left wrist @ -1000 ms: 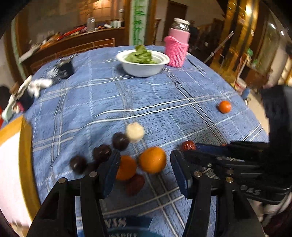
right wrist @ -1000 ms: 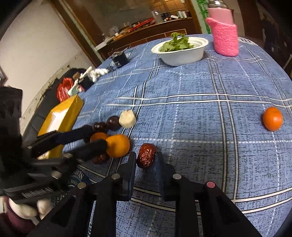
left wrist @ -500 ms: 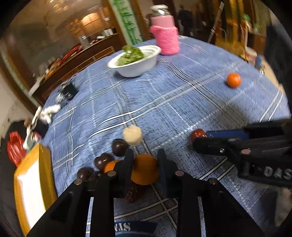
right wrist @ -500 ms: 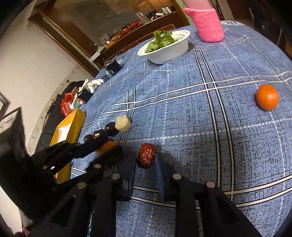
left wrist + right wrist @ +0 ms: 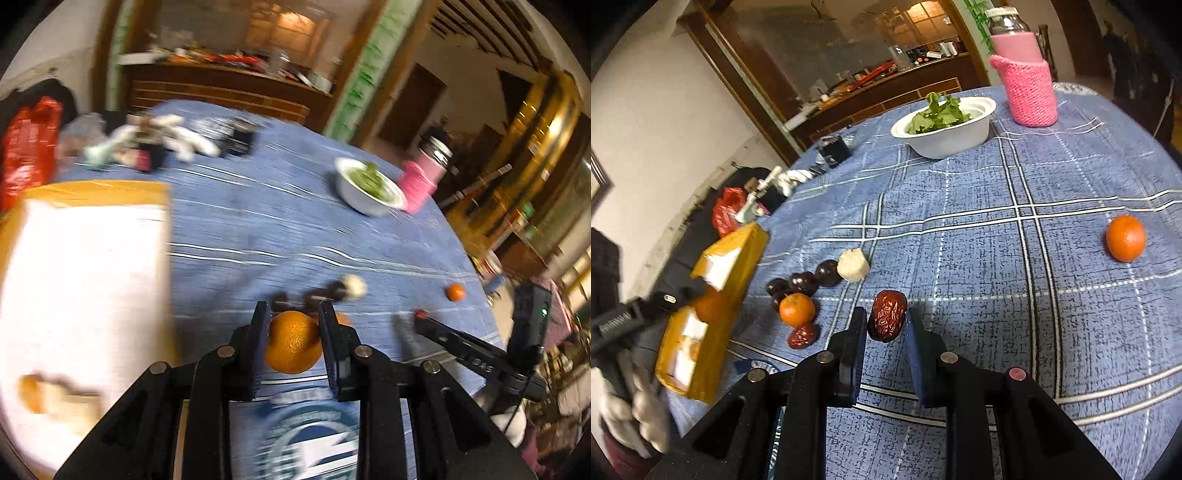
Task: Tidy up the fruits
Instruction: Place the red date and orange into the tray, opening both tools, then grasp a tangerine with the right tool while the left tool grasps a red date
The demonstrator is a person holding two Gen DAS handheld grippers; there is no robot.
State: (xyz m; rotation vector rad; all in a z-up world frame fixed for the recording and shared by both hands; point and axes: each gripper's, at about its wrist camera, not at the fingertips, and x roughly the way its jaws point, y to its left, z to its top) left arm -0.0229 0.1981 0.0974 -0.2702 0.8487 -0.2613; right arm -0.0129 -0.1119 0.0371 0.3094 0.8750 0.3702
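My left gripper is shut on an orange and holds it above the blue checked tablecloth, beside the yellow box with a white inside; it also shows in the right wrist view over that box. My right gripper is shut on a red date, just above the cloth. A small orange, another red date, several dark round fruits and a pale lump lie in a cluster. One more orange lies far right.
A white bowl of greens and a pink-sleeved bottle stand at the back. A black item, white gloves and a red bag lie at the back left. The box holds an orange piece.
My left gripper has closed on the orange, lifted it out of the cluster and swung left toward the yellow box. My right gripper keeps its hold on the red date.
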